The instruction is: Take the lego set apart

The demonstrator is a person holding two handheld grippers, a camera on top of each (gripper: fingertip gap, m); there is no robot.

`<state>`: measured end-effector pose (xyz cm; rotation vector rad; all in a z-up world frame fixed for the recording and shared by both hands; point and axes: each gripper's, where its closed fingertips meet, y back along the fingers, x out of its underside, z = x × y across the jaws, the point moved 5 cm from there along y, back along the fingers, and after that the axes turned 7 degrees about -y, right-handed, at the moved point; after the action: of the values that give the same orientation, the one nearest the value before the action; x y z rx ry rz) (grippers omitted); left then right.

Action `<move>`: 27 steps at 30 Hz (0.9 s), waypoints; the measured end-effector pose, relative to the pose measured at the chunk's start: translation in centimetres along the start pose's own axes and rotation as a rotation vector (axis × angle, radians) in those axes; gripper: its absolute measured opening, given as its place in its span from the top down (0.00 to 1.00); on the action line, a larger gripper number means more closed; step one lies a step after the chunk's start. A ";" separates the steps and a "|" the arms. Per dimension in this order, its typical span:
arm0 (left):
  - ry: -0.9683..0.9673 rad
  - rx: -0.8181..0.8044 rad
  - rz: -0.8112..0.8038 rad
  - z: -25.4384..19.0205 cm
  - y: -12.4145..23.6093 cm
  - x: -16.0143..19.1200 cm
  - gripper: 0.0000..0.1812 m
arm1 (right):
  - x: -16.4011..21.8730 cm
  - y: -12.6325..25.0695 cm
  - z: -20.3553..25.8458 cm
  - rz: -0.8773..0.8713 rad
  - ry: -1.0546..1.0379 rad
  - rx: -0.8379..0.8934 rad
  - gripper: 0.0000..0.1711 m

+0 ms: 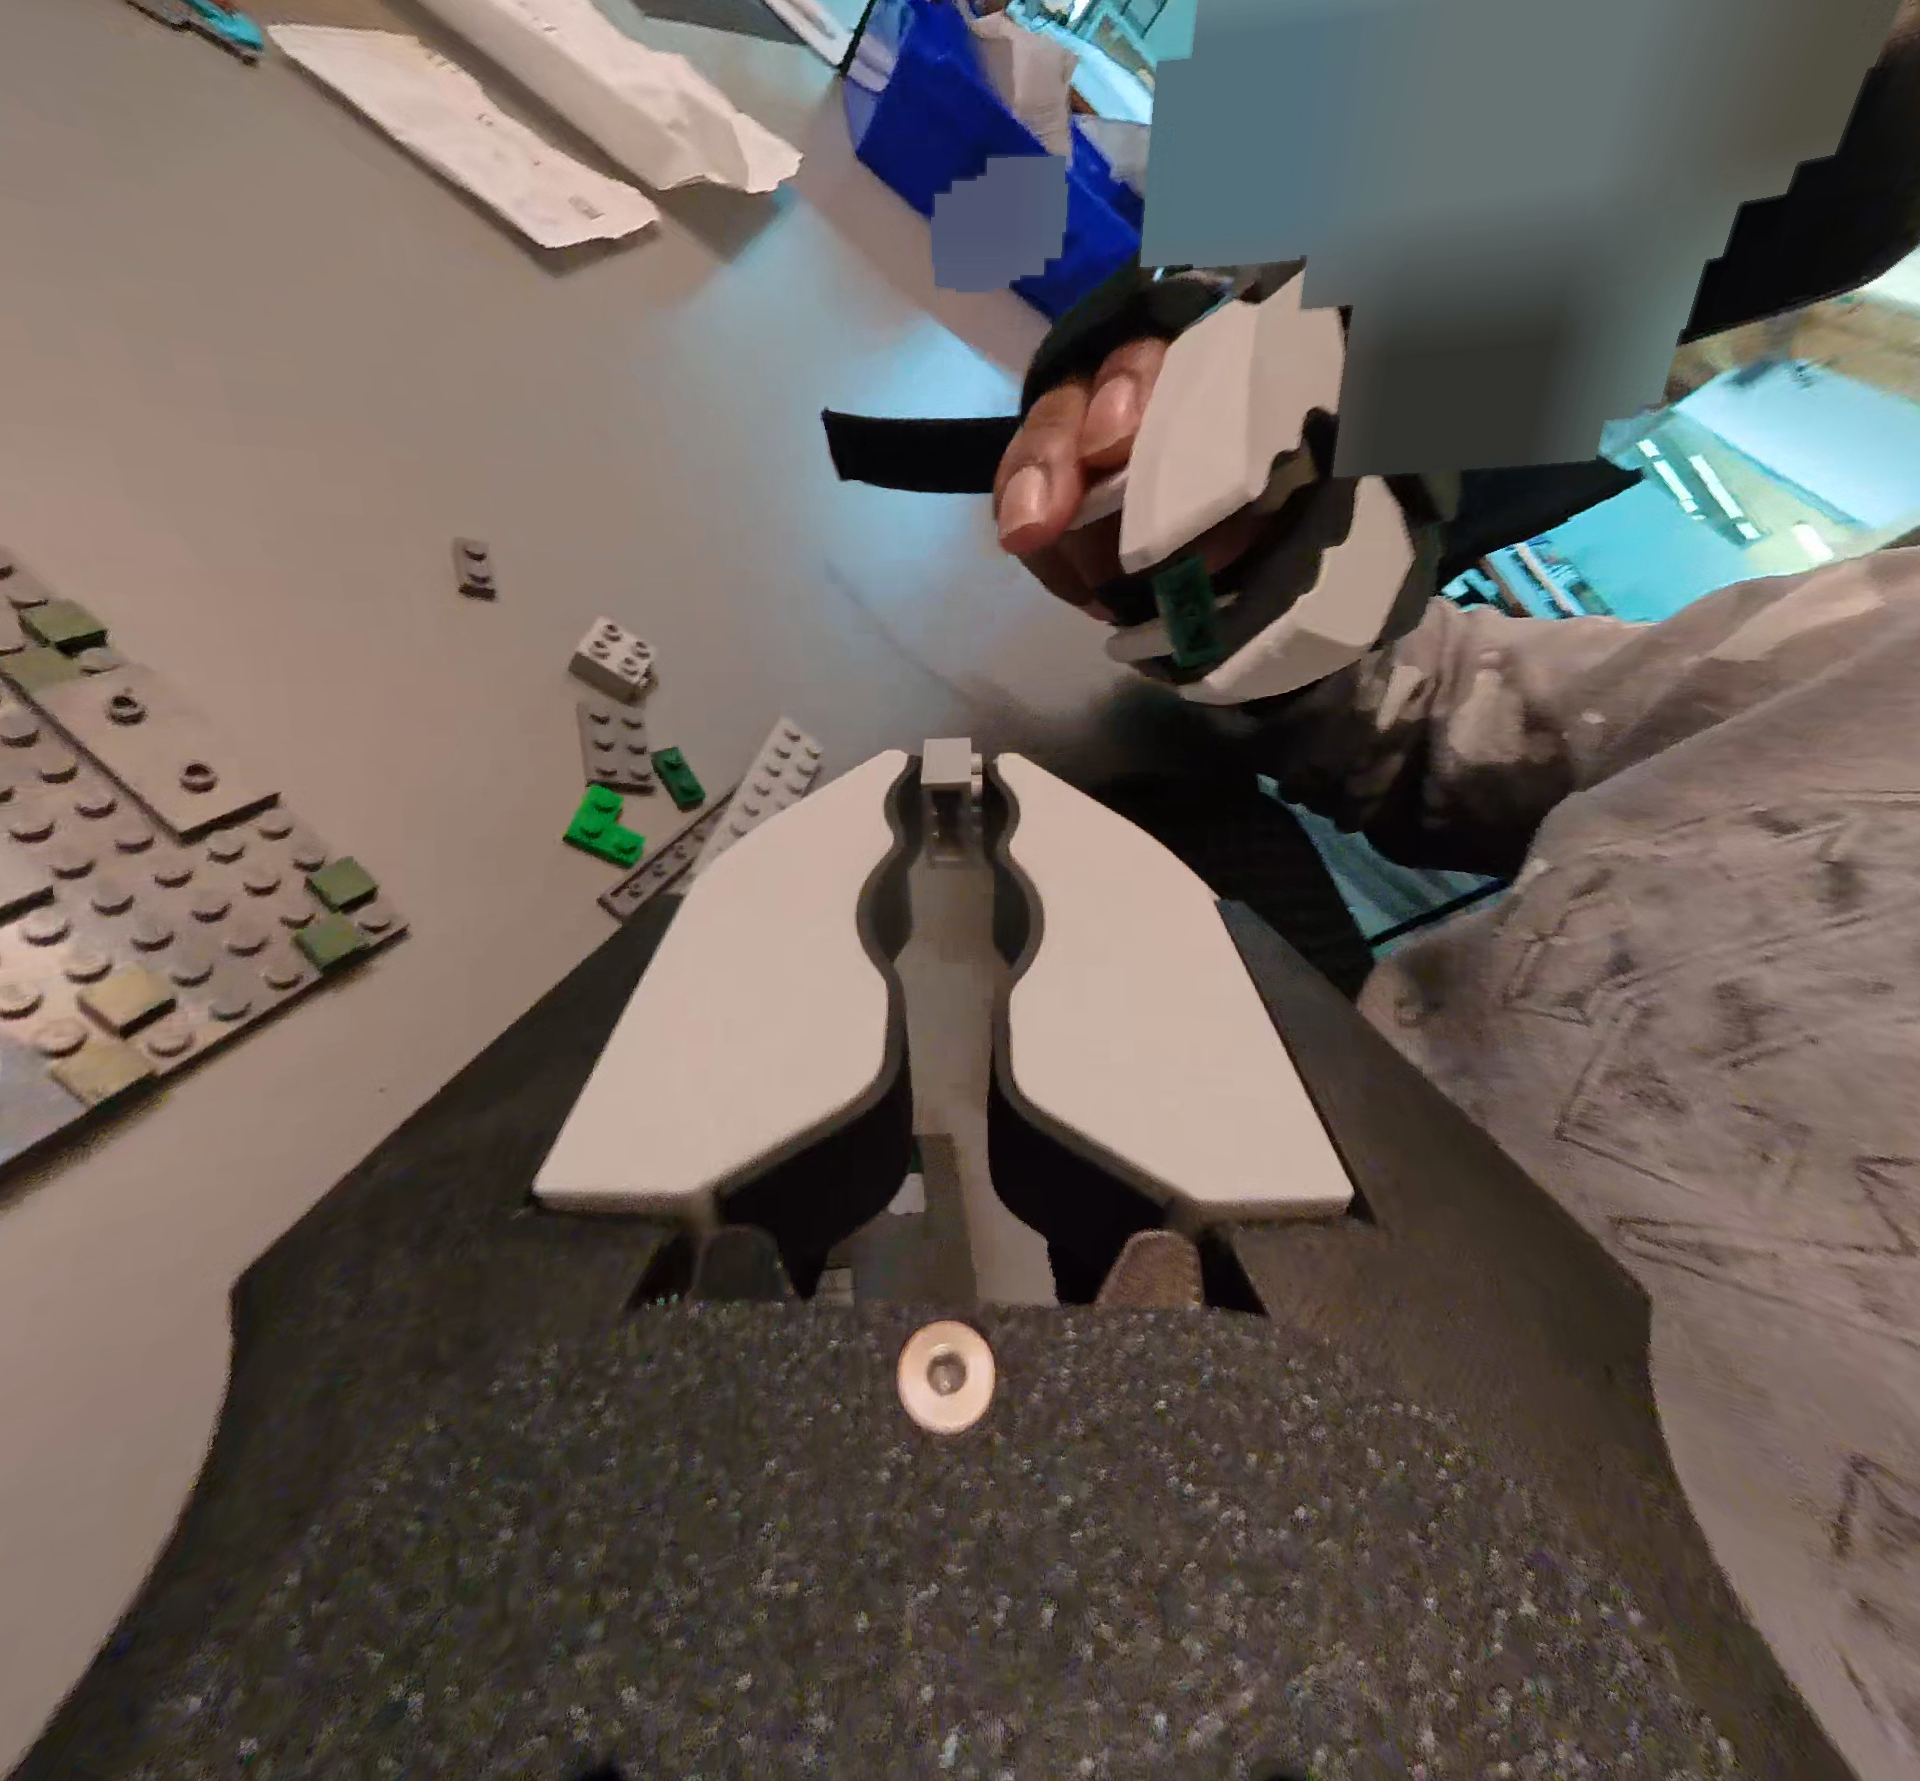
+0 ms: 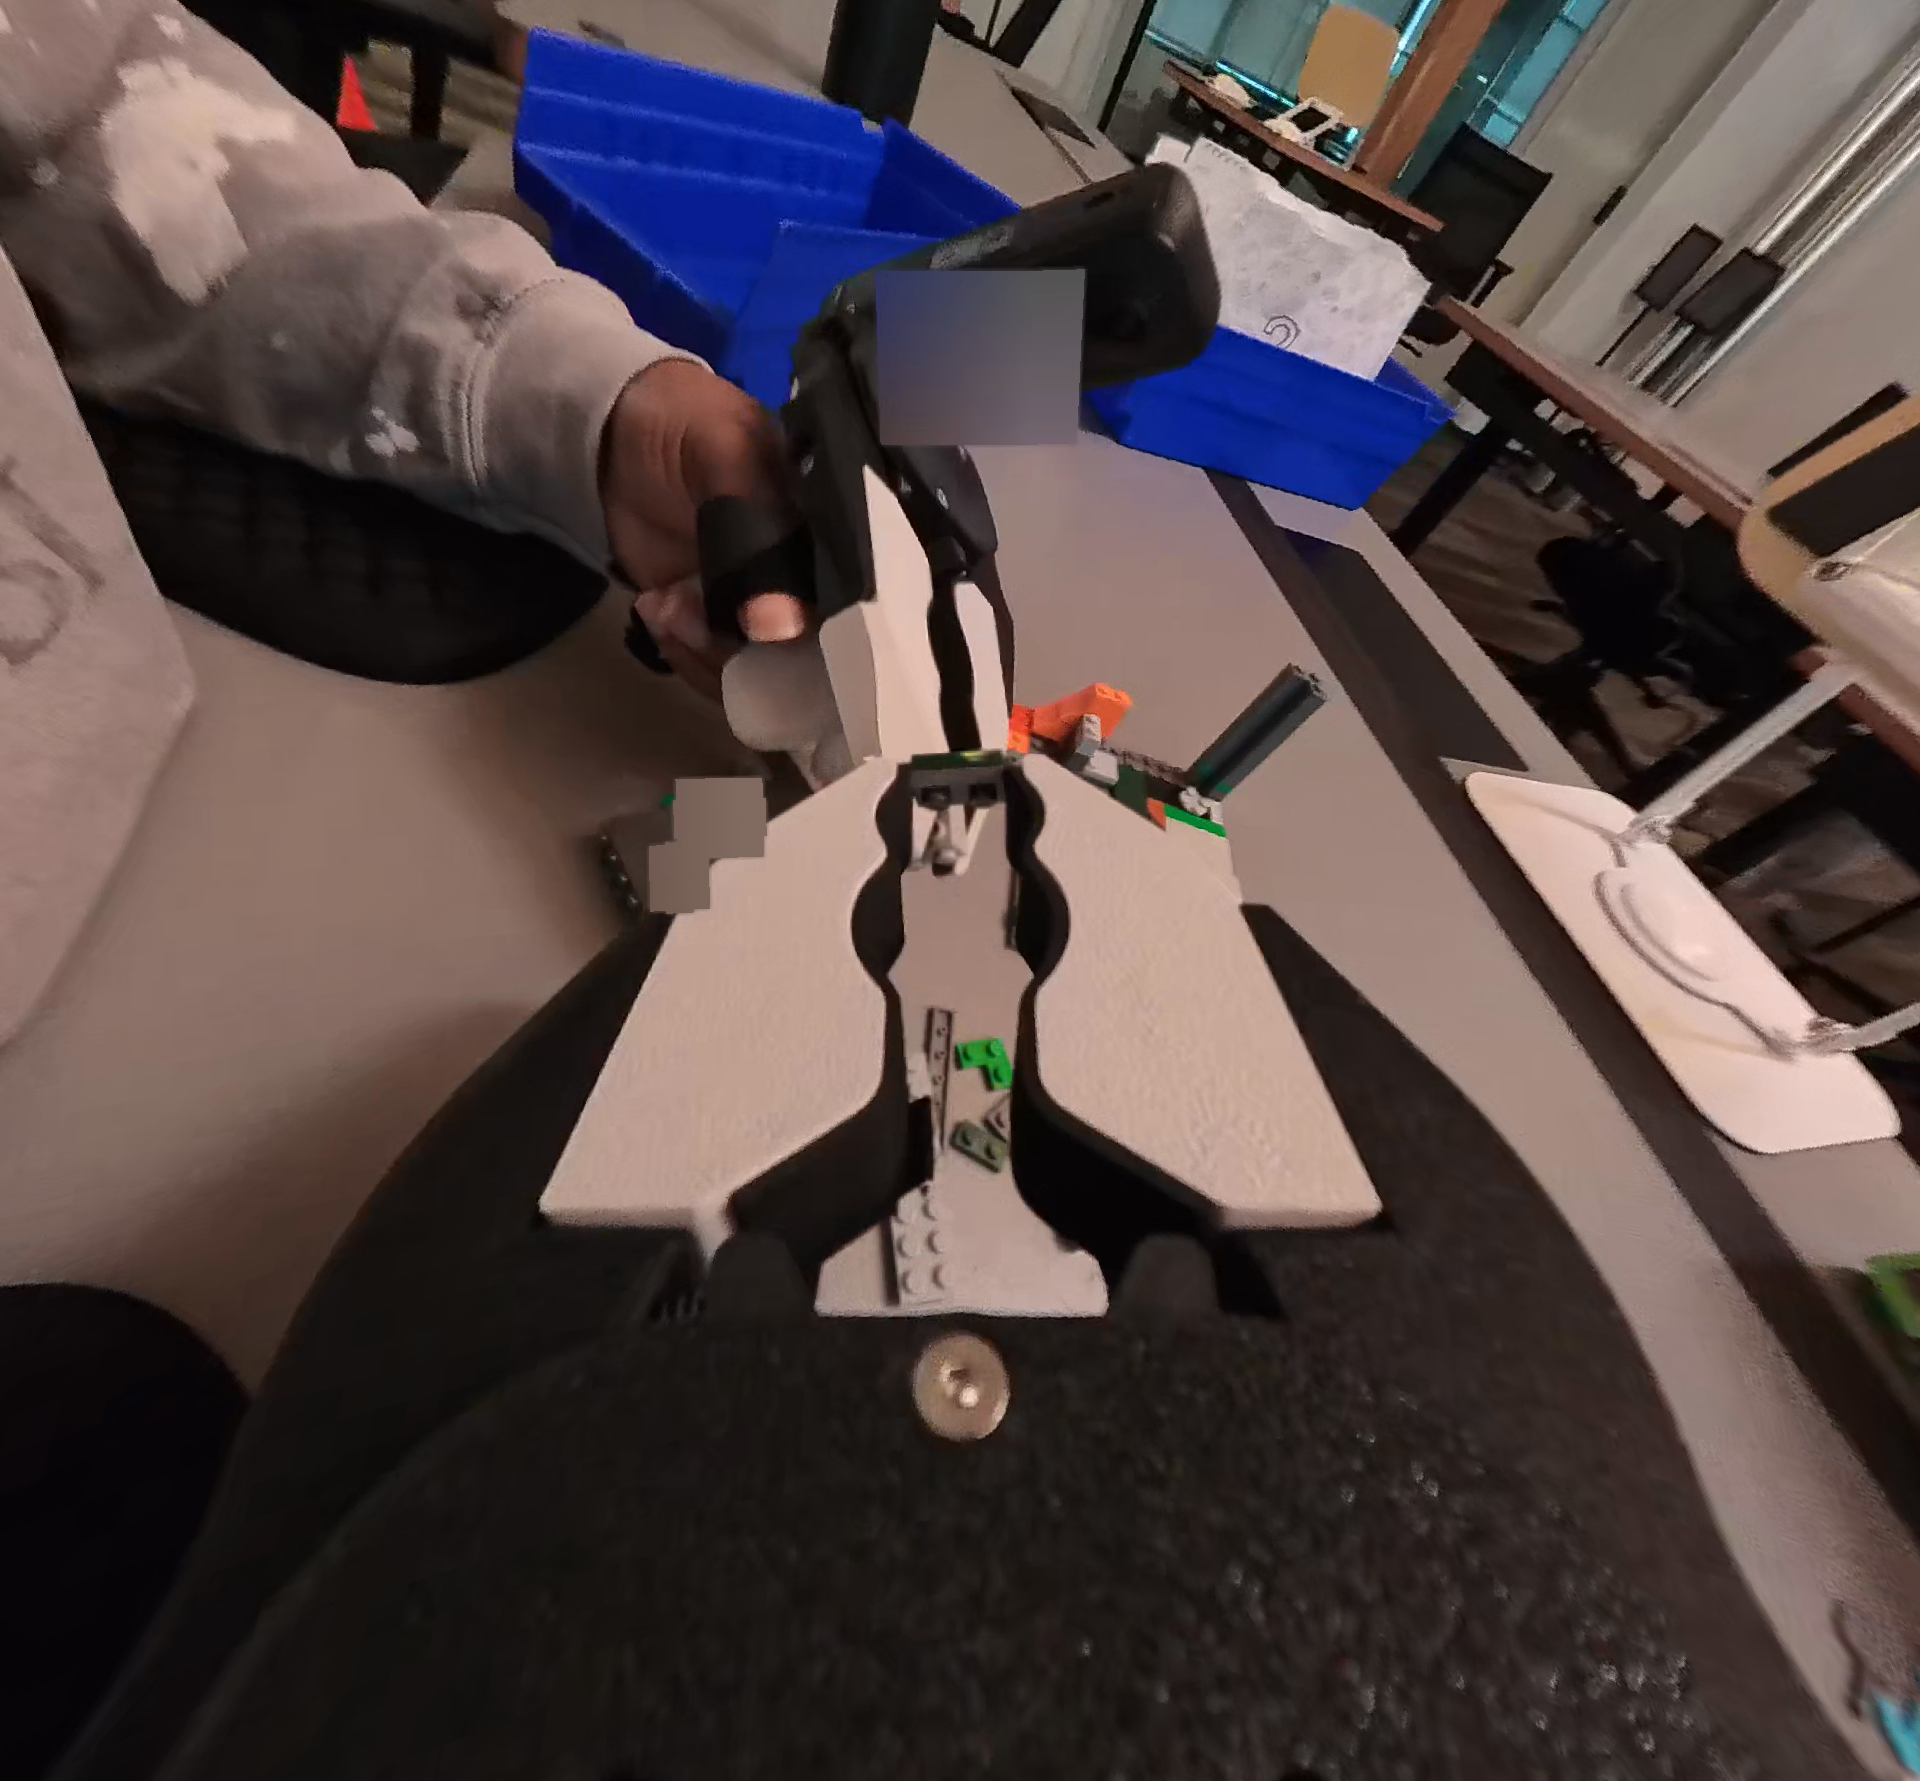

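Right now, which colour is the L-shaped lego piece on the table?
Bright green L-shaped piece, clearest in the left wrist view.

A small light grey brick [image 1: 949, 777] is sitting pinched at the tips of the left gripper [image 1: 951, 775], raised off the table. A dark green plate [image 1: 1184, 611] is riding edge-on in the right gripper [image 1: 1179, 614]. The grey studded baseplate [image 1: 156, 879] is lying flat, with loose grey and green pieces [image 1: 634, 775] lying scattered beside it.

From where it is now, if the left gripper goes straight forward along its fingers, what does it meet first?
Probably nothing near: the left gripper, shut on a small grey brick, points past the table edge. The right gripper hangs up and right of that line, though depth is unclear.
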<state>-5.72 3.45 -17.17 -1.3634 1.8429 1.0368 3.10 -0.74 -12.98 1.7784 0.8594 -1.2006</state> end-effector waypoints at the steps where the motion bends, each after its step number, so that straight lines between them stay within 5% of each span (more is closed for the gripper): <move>1: 0.000 -0.022 0.016 0.2 -0.3 0.2 0.94 | 0.2 0.0 -0.1 0.000 -0.021 -0.008 0.90; 8: 0.003 -0.046 0.027 0.7 -0.2 0.2 0.87 | 1.9 -0.4 -0.2 0.083 -0.043 -0.025 0.90; 14: 0.116 0.126 -0.027 -0.8 0.1 -0.1 0.90 | 2.7 -1.3 0.5 0.187 0.085 -0.019 0.90; 27: 0.146 0.171 -0.031 -1.5 0.0 0.1 0.96 | 1.7 -1.8 1.5 0.197 0.201 -0.027 0.90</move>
<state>-5.82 2.15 -16.52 -1.3914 1.9604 0.7620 1.49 -1.12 -15.33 1.9352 0.7872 -0.8916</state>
